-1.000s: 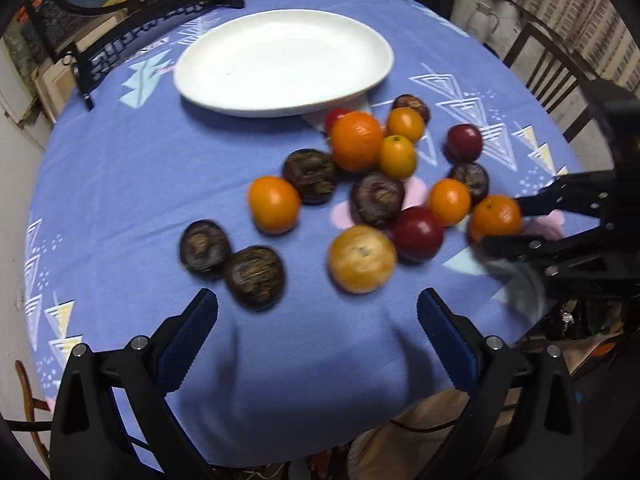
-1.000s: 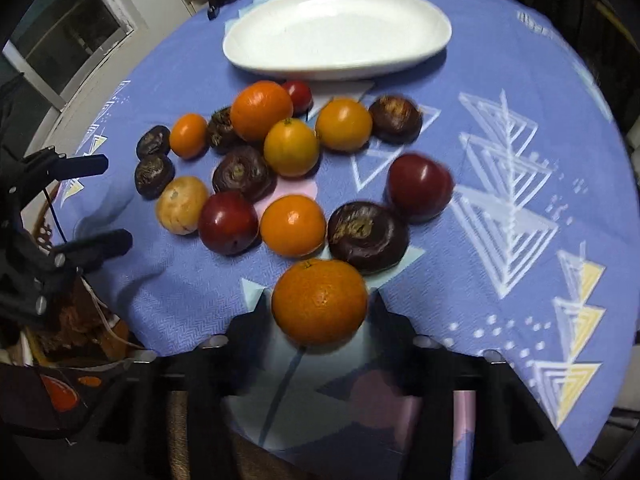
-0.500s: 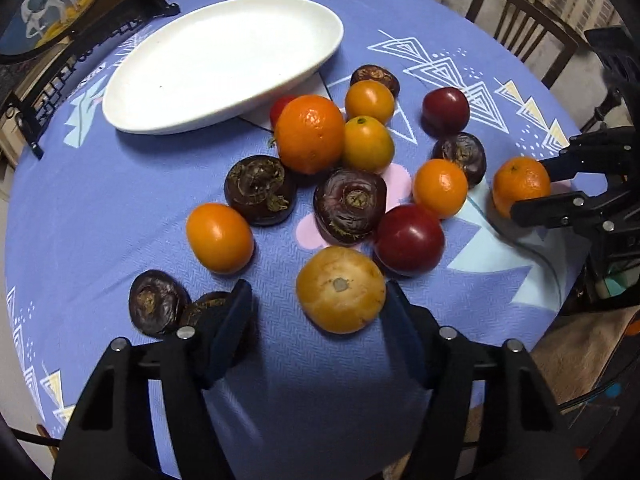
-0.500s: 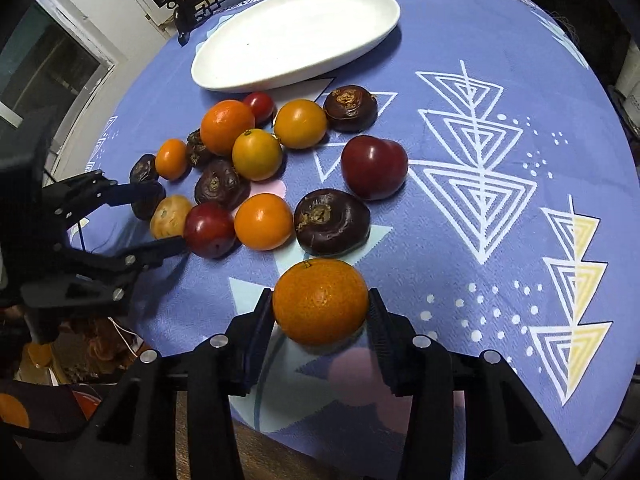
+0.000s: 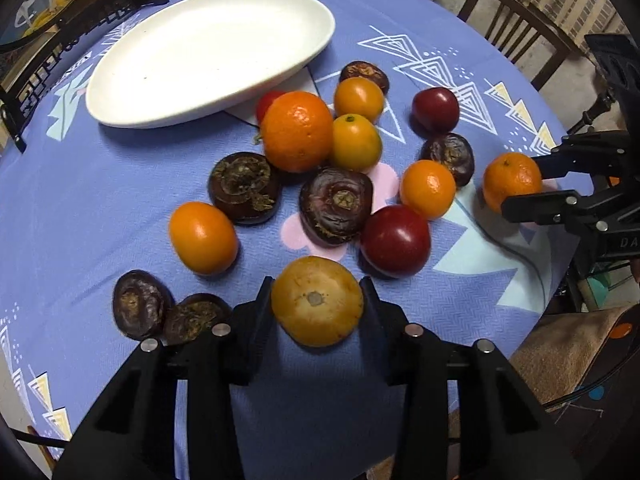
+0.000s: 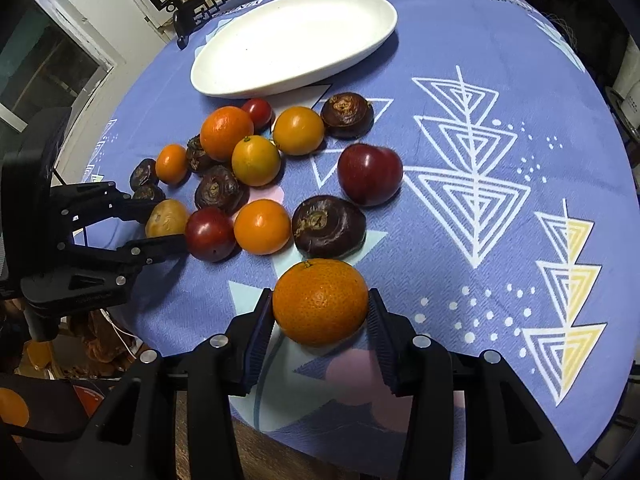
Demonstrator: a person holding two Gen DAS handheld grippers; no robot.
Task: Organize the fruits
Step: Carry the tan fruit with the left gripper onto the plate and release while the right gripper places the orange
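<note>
My left gripper (image 5: 317, 300) is shut on a yellow-brown round fruit (image 5: 317, 300) at the near edge of the fruit pile; it also shows in the right wrist view (image 6: 166, 218). My right gripper (image 6: 321, 305) is shut on an orange mandarin (image 6: 321, 301), seen from the left wrist view at the right (image 5: 512, 186). A white oval plate (image 5: 208, 52) lies empty at the far side of the table (image 6: 292, 36). Several oranges, dark red plums and dark brown fruits lie loose between the plate and the grippers.
The round table has a blue patterned cloth (image 6: 472, 168). A dark metal stand (image 5: 24, 80) sits at the far left edge. Wooden chairs (image 5: 516, 36) stand beyond the far right edge. Two dark brown fruits (image 5: 138, 304) lie just left of my left gripper.
My left gripper moved forward and closed on the yellow-brown fruit. My right gripper tightened on the mandarin and holds it.
</note>
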